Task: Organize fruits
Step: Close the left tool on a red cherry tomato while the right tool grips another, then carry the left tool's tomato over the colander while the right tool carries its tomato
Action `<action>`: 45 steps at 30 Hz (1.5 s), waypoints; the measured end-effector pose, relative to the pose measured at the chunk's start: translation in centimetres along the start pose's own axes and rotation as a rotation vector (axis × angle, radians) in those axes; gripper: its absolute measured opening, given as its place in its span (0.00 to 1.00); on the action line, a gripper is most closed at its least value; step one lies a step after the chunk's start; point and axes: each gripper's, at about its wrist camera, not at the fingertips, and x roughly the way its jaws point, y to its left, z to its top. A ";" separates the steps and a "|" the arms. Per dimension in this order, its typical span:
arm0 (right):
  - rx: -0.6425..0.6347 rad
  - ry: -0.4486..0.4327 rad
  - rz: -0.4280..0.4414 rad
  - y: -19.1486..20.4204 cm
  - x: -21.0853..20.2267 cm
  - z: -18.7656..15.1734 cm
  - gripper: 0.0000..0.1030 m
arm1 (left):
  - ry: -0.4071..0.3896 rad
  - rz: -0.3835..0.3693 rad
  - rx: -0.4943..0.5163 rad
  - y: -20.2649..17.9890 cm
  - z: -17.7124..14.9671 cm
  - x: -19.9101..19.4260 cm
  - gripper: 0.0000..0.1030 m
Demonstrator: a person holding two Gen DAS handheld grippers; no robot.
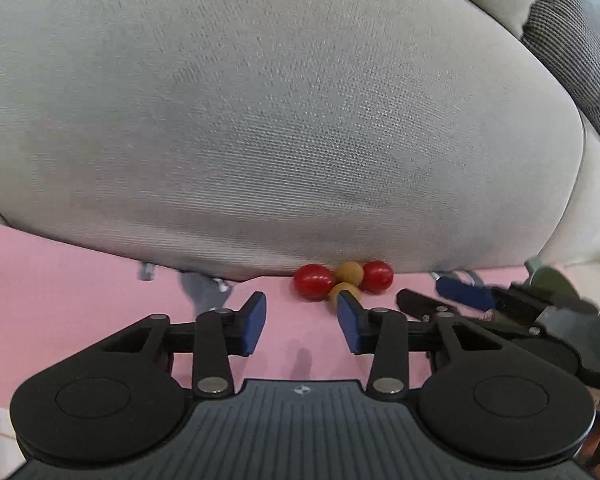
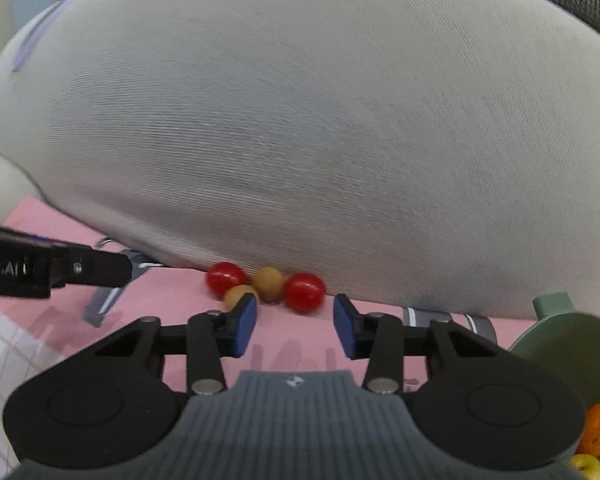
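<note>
Both your left claw (image 1: 301, 322) and right claw (image 2: 295, 324) stand partly open, gripping nothing. Four small fruits lie just ahead: two red (image 2: 304, 291), two tan (image 2: 268, 278), touching a grey cushion (image 2: 320, 140).

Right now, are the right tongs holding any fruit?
No, they're open and empty. The right tongs show bare pink mat between their pads; the red fruit sits just beyond them.

One tan ball (image 1: 342, 292) is half hidden behind a blue finger pad (image 1: 350, 322). The green bowl (image 2: 556, 340) and the yellow fruit (image 2: 588, 467) are cut off at the edge.
</note>
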 end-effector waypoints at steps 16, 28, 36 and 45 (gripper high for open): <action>0.055 0.044 -0.001 0.0 5.7 -0.2 0.30 | 0.118 -0.070 -0.145 1.1 1.3 7.5 0.39; 0.011 0.020 0.024 -0.6 8.4 -0.9 0.30 | 0.128 -0.095 -0.138 0.8 0.9 10.3 0.40; 0.057 0.021 0.037 -0.7 8.3 0.0 0.28 | 0.106 -0.095 -0.178 1.8 0.6 9.8 0.37; 0.032 -0.014 0.052 -0.2 5.0 0.7 0.28 | 0.068 -0.025 -0.209 0.9 1.3 7.4 0.36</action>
